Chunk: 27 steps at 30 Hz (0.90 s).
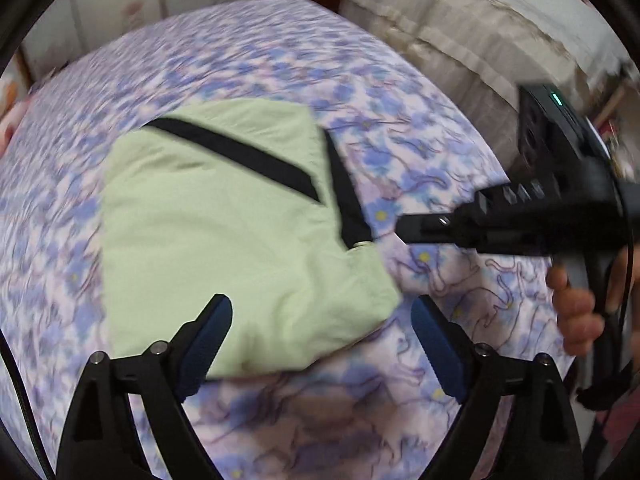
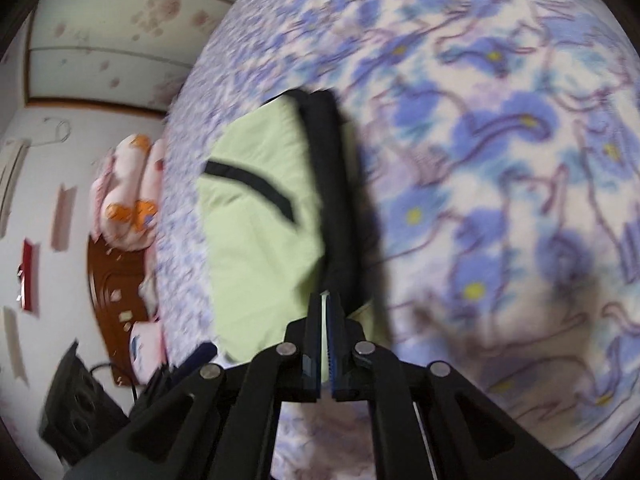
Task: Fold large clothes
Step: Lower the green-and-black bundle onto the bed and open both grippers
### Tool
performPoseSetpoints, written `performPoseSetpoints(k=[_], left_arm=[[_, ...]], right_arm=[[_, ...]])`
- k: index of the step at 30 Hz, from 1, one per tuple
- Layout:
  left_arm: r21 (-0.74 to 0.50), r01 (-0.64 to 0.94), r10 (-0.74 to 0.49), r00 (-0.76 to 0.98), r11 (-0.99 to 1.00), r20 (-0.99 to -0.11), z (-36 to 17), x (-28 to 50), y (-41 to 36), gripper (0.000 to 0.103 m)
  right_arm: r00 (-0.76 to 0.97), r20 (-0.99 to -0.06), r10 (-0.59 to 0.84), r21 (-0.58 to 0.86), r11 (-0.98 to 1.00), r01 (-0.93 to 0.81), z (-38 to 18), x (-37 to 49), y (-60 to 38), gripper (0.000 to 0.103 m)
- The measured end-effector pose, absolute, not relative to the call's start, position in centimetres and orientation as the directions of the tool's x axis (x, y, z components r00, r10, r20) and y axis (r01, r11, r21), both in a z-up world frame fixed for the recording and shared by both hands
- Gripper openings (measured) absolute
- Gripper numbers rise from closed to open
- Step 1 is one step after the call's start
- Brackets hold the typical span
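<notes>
- Clothing for the task, a pale green garment [image 1: 224,248] with black trim [image 1: 236,152], is seen lying on a bedspread [image 1: 440,312] printed with blue flowers.
- Several layers are already stacked into a compact, roughly rectangular bundle, so the folding is judged to be far along; whether a last fold is planned cannot be told.
- A rounded corner at the near right of the bundle is left slightly loose and uneven, and some tidying may remain.
- No earlier stage of the garment is shown, so how many folds went into the bundle is not known.
- The left gripper [image 1: 320,340] is held above the near edge of the bundle with its jaws spread wide; nothing is clasped, and the blue pads [image 1: 212,332] are kept clear of the cloth.
- The right gripper [image 2: 325,344] is held with its jaws almost together; only a thin pale sliver is visible between them, and no cloth is judged to be pinched.
- In the left wrist view the right tool is seen beside the right edge of the garment, carried by a hand [image 1: 580,312].
- Both views are blurred, so fine creases cannot be judged.
</notes>
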<state>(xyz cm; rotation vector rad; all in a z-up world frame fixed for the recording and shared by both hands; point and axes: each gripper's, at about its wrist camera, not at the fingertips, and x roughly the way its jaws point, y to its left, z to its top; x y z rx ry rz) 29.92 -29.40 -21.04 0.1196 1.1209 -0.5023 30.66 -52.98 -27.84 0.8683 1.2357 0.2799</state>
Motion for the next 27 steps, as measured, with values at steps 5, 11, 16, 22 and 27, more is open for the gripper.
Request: performPoseSetpoints(k=[5, 11, 16, 22, 27], left_arm=[[-0.177, 0.301, -0.266, 0.285, 0.937, -0.921, -21.6, 31.9, -24.1, 0.091], [-0.223, 0.103, -0.238, 0.173, 0.969, -0.956, -25.4, 33.9, -17.9, 0.091], [-0.253, -0.046, -0.246, 0.114, 0.966, -0.962, -28.6, 34.8, -13.9, 0.091], [-0.242, -0.17, -0.222, 0.128, 0.955, -0.967, -30.4, 35.0, -10.6, 0.091], [-0.243, -0.181, -0.222, 0.129, 0.953, -0.966, -30.7, 35.0, -9.1, 0.091]], right_arm=[[0.274, -0.699, 0.66, 0.715, 0.651, 0.256, -28.6, 31.5, -49.8, 0.031], [0.195, -0.766, 0.613, 0.643, 0.718, 0.266, -30.2, 32.1, -47.6, 0.044], [0.171, -0.801, 0.573, 0.598, 0.76, 0.255, -31.0, 32.9, -46.1, 0.037], [0.179, -0.843, 0.507, 0.536, 0.819, 0.205, -30.5, 32.5, -46.2, 0.007], [0.219, -0.85, 0.48, 0.523, 0.819, 0.237, -29.5, 31.4, -47.0, 0.006]])
